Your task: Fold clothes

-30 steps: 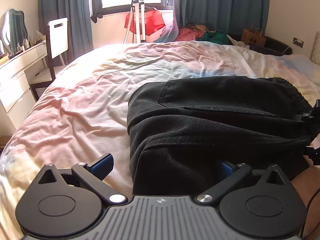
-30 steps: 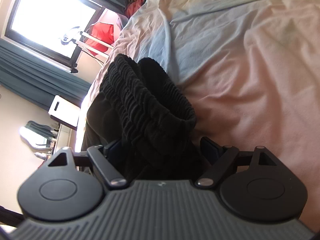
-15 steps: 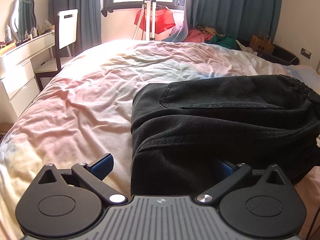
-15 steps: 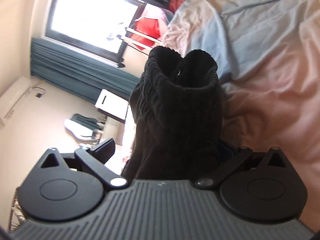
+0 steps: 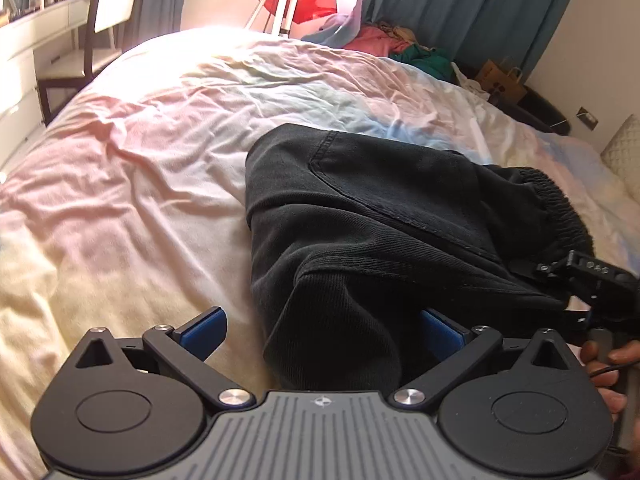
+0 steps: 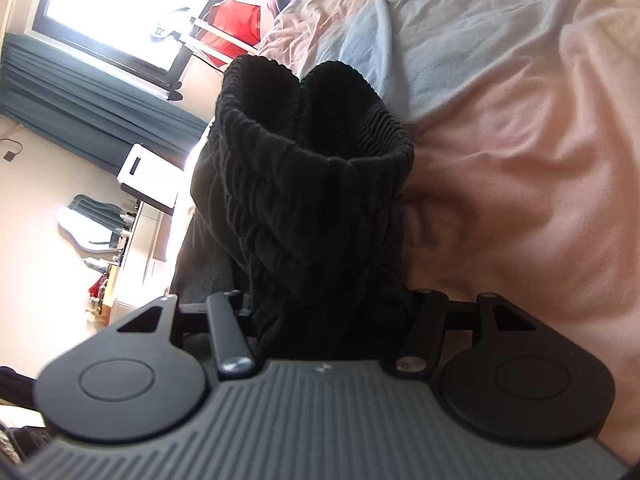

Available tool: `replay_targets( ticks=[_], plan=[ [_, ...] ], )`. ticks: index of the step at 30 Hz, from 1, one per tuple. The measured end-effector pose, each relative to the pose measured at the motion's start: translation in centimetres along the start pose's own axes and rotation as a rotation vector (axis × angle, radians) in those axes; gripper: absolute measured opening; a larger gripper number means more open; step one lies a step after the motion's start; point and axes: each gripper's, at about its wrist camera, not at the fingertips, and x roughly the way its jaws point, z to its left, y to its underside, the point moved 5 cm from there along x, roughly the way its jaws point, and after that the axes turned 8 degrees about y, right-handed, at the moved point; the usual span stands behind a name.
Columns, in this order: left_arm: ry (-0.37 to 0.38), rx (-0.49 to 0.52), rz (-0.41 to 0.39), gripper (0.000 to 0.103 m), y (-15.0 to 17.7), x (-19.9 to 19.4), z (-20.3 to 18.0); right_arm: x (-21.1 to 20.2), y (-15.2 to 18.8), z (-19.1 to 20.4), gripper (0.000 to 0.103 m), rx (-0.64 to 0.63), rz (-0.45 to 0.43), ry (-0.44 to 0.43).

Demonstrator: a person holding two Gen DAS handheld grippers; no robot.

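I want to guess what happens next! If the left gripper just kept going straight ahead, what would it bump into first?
The left gripper would meet the black pants straight away: the dark cloth already lies between its open fingers. Beyond lies the bed sheet.

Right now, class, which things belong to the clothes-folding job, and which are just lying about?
Job:
black trousers
left gripper
right gripper
bed

Lying about:
chair
paper bag
heap of clothes
mirror

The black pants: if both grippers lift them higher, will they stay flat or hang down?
The pants would probably sag between the grippers: the fabric already drapes in soft folds. The bunched waistband looks thick, so it may hold well.
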Motion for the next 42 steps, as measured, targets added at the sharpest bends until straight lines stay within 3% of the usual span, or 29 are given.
replay_targets(
  ticks=[4,6,11,14,18,21,23,26,30,34,42],
  plan=[
    [0.192,-0.116,-0.016,0.103,-1.7,-2.5,0.7,0.0,0.0,0.0,0.056,-0.006,-0.008,0.008],
    [0.244,-0.18,-0.041,0.103,-3.2,-2.6,1.7,0.0,-0.1,0.0,0.056,-0.009,-0.009,0.01],
    [0.216,-0.269,-0.012,0.103,-6.0,2.1,5.1,0.2,-0.2,-0.2,0.056,-0.005,-0.012,0.01],
    [0.126,-0.27,0.059,0.103,-6.7,6.0,7.0,0.2,-0.2,-0.3,0.056,-0.003,-0.012,0.008],
    [0.219,-0.281,0.112,0.103,-6.5,8.3,7.2,0.2,-0.2,-0.2,0.056,0.001,-0.011,0.009],
    [0.272,-0.167,0.12,0.103,-5.8,8.4,5.8,-0.2,-0.3,0.2,0.056,0.005,-0.023,-0.004],
    [0.263,-0.114,0.134,0.103,-5.3,8.7,5.5,-1.0,-0.5,1.0,0.056,-0.02,-0.055,-0.034],
    [0.31,-0.186,0.166,0.103,-4.8,9.5,6.3,-1.6,-0.6,2.0,0.055,-0.042,-0.091,-0.074],
    [0.338,-0.225,0.161,0.1,-4.5,10.1,6.7,-0.7,-0.7,1.8,0.055,-0.048,-0.083,-0.035],
    [0.306,-0.142,0.132,0.088,-4.3,9.8,5.8,0.0,-0.6,1.7,0.055,-0.07,-0.07,0.029],
    [0.323,-0.102,0.049,0.057,-4.5,7.7,4.6,-1.6,-0.6,4.3,0.038,-0.174,-0.114,0.049]
  ],
)
